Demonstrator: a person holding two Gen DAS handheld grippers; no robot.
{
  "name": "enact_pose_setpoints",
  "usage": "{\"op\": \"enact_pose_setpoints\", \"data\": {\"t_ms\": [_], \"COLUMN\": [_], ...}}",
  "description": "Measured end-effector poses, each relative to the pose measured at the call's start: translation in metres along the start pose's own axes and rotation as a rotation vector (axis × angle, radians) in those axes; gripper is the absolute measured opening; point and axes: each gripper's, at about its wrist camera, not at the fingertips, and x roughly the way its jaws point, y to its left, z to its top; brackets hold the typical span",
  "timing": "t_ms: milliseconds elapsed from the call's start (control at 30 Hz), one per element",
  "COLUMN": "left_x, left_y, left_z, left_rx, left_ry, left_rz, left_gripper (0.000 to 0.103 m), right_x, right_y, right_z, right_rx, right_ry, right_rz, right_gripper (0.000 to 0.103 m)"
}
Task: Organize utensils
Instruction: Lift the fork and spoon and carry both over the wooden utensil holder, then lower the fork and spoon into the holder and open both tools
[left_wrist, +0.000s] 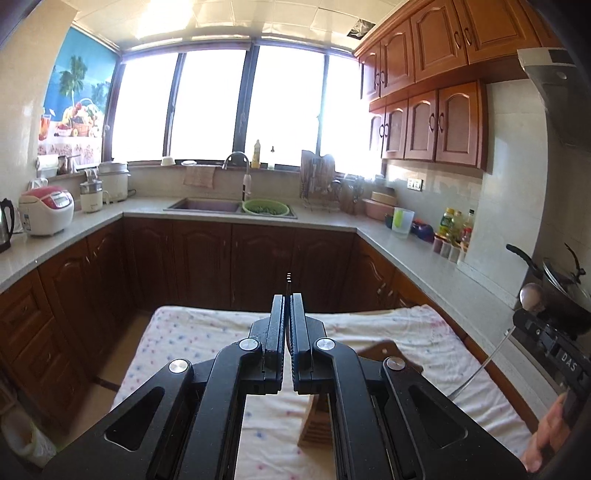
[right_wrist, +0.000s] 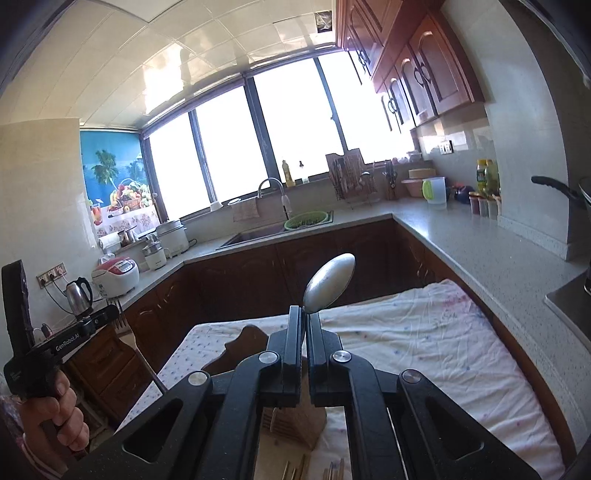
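Note:
My left gripper (left_wrist: 287, 297) is shut on a fork; only the tine tips (left_wrist: 288, 277) stick out above the fingers. In the right wrist view the left gripper (right_wrist: 112, 314) shows at the left with the fork tines (right_wrist: 119, 320). My right gripper (right_wrist: 304, 310) is shut on a metal spoon (right_wrist: 330, 281), bowl upward. The right gripper also shows in the left wrist view (left_wrist: 532, 314), with the spoon bowl (left_wrist: 529, 294) above and its handle (left_wrist: 480, 369) below. A wooden utensil holder (right_wrist: 295, 424) stands on the cloth-covered table (right_wrist: 424, 332) under both grippers; it also shows in the left wrist view (left_wrist: 321, 413).
Several chopsticks (right_wrist: 314, 470) lie on the cloth near the front edge. Kitchen counters (left_wrist: 424, 258) run around the room with a sink (left_wrist: 207, 205), a rice cooker (left_wrist: 46, 214), a kettle (right_wrist: 79, 293), bottles (left_wrist: 454, 225) and a pot (left_wrist: 561, 288) on the stove.

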Motion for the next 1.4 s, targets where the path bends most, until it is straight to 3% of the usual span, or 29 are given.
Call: {"op": "enact_pose_setpoints", "data": {"t_ms": [167,567,733,1133,1200,1267,1333,1400], "left_x": [0.035,0.096,0.1,0.102,0.101,0.098,0.092,0.084], "left_y": [-0.017,-0.033,-0.042,-0.051,-0.051,-0.048,-0.045,-0.041], "left_z": [-0.002,-0.062,-0.074,-0.074,-0.074,-0.073,-0.07,-0.066], "left_rx": [0.044,0.078,0.113,0.122,0.115,0.102,0.085,0.071], "left_ry": [-0.047,0.07,0.091,0.132,0.138,0.143,0.138,0.117], "left_rz": [0.06,0.038,0.014,-0.022,-0.019,-0.026,-0.029,-0.02], "left_gripper": [0.002,0.002,0.003,0.003,0.004,0.008,0.027,0.042], "right_x": [0.031,0.089,0.101,0.099,0.1,0.099,0.097,0.093], "right_y": [0.014,0.013,0.006,0.005,0.003,0.002,0.0,-0.004], "right_z": [-0.002,-0.056,-0.069,-0.068,-0.068,-0.068,-0.067,-0.066], "right_rx": [-0.063,-0.132,-0.121,-0.084,-0.071,-0.055,-0.044,-0.024], "right_ry": [-0.014,0.094,0.154,0.164,0.169,0.178,0.182,0.181], "right_rz": [-0.01,-0.01,0.002,0.014,0.021,0.027,0.026,0.029], "right_gripper": [0.002,0.002,0.002,0.003,0.007,0.008,0.009,0.021]}}
